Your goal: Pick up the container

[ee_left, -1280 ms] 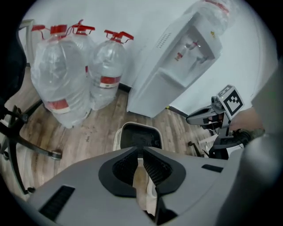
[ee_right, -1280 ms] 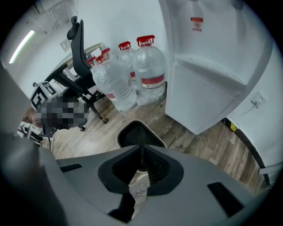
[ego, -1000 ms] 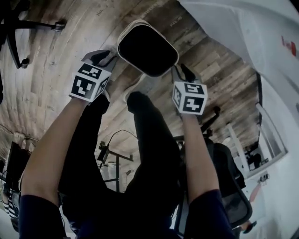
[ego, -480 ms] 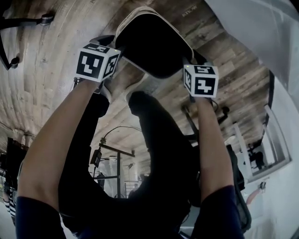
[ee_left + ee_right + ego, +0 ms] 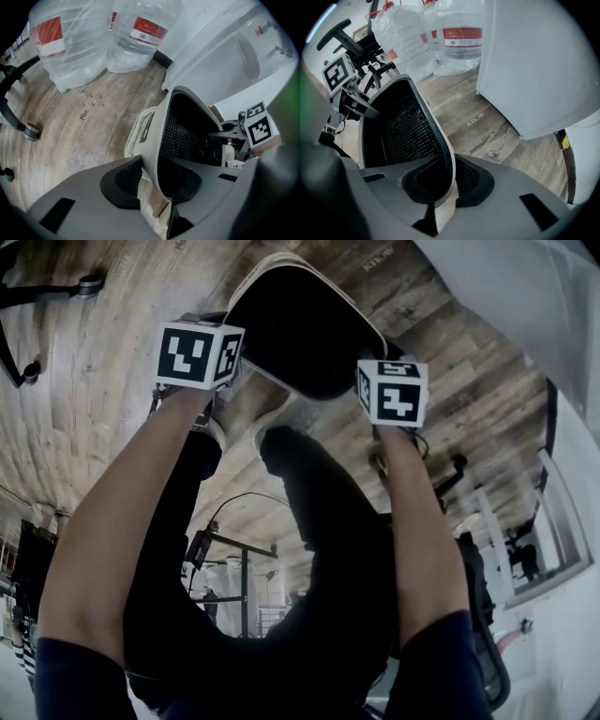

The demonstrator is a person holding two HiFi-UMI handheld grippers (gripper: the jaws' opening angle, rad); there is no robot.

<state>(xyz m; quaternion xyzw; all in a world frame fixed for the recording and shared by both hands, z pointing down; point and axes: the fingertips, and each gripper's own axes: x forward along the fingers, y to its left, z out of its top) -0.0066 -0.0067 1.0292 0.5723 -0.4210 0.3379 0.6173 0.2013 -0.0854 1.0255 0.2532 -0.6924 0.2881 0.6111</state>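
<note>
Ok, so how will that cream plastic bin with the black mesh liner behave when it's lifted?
Probably light: the cream plastic bin shows nothing inside. Its thin rim may flex slightly when pinched. The black mesh liner may be separate, so it might shift.

The container [image 5: 300, 334] is cream outside, black mesh inside. The left gripper [image 5: 152, 180] and right gripper [image 5: 449, 183] are grey, their cubes black-and-white squares. The floor [image 5: 94, 390] is pale wood grain; the clear bottles [image 5: 140, 28] carry red-and-white labels.
</note>
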